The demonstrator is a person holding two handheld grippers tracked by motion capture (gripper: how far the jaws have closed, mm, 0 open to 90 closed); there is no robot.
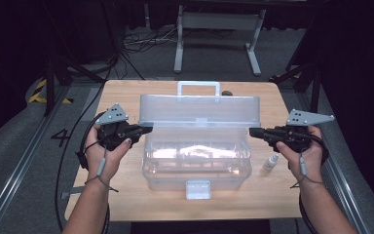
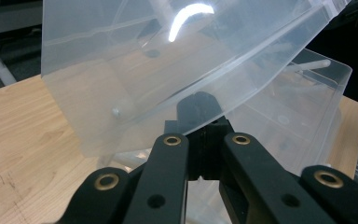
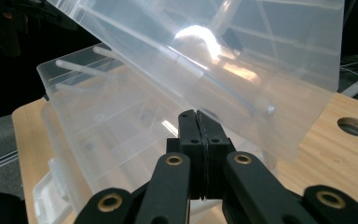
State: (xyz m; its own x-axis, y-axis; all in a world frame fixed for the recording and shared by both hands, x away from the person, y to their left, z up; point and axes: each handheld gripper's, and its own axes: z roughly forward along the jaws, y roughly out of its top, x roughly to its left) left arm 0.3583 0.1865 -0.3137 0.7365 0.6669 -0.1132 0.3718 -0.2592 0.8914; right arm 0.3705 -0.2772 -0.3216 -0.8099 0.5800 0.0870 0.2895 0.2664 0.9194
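The left gripper (image 1: 146, 129), a matte black two-jaw tool with brass-ringed pivots and a grey three-cornered plate on top, has its jaws pressed fully together with nothing between them. In the left gripper view the closed tip (image 2: 200, 109) sits right under the lower edge of the raised lid's end wall, apparently touching it from below. The right gripper (image 1: 254, 131), of the same build, is likewise closed tight on nothing; in the right gripper view its paired pads (image 3: 198, 128) meet in a thin seam and rest against the lower edge of the lid's other end.

Between the two tips lies the clear plastic storage box (image 1: 197, 165), a rectangular bin of smooth, glossy, see-through plastic with rounded corners and a frosted latch tab at its near wall. It stands in the middle of the table, open. Its translucent hinged lid (image 1: 199, 111), a shallow tray shape with a moulded carrying handle on top, is tilted up behind the bin, catching bright glare from overhead light. Thin clear rods and dividers show inside the bin.

The light wooden table (image 1: 126, 195) has a fine pale grain. A small white dropper bottle (image 1: 271, 162) stands just right of the box, near the right hand (image 1: 304, 153).
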